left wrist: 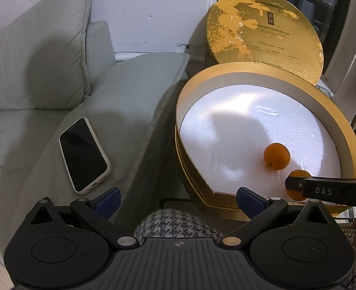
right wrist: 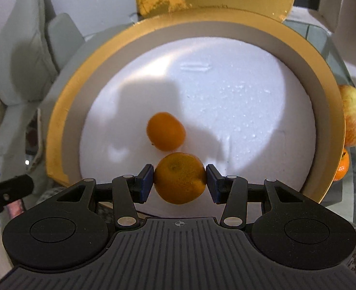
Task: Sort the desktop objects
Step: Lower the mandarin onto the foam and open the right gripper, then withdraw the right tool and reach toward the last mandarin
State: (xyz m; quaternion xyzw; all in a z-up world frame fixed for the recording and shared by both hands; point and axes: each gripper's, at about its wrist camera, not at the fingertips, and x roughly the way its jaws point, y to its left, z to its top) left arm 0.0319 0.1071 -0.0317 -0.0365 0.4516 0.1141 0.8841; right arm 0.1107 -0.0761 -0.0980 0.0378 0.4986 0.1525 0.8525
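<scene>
Right gripper [right wrist: 180, 178], clamped on a mandarin [right wrist: 180, 178] at the gold box's [right wrist: 64, 101] six o'clock edge, probably needed a low, gentle release short of the resting mandarin [right wrist: 166, 131]; left gripper [left wrist: 178, 199] gaped empty.

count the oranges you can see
3: one lying in the gold box on the foam, one clamped in the right gripper, one outside the box under the apple. Others may be hidden.

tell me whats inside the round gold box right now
One small orange tangerine lies on the white foam liner inside the round gold box. A second tangerine is gripped in the right gripper near the front rim. Whatever is under the foam is hidden.
</scene>
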